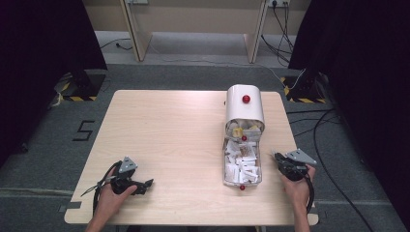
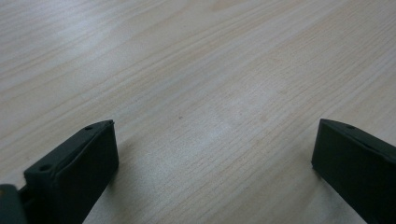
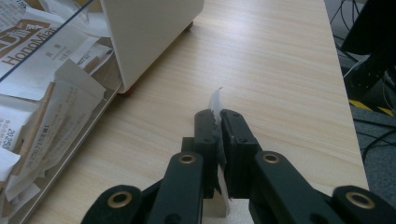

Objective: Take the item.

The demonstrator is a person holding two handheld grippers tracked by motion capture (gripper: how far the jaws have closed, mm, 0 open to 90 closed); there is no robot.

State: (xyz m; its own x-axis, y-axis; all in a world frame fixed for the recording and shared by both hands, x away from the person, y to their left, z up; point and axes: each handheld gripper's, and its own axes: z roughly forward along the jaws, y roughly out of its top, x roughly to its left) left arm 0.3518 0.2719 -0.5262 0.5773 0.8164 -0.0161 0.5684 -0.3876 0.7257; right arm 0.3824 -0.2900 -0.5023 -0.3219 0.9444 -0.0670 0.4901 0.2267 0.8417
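Paper (image 3: pixel 216 103) sits pinched in our right claw (image 3: pixel 218 122), its jaws closed tight on the white slip, which pokes out past the tips. Just left of that claw stands the clear box (image 1: pixel 242 164) of paper slips with its white lid (image 1: pixel 244 107). Our left claw (image 2: pixel 212 149) gapes wide and empty over bare worktop (image 2: pixel 196 70).

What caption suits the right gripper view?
Right gripper, jaws shut on a thin white paper slip, beside the clear plastic bin of paper packets on the light wooden table.
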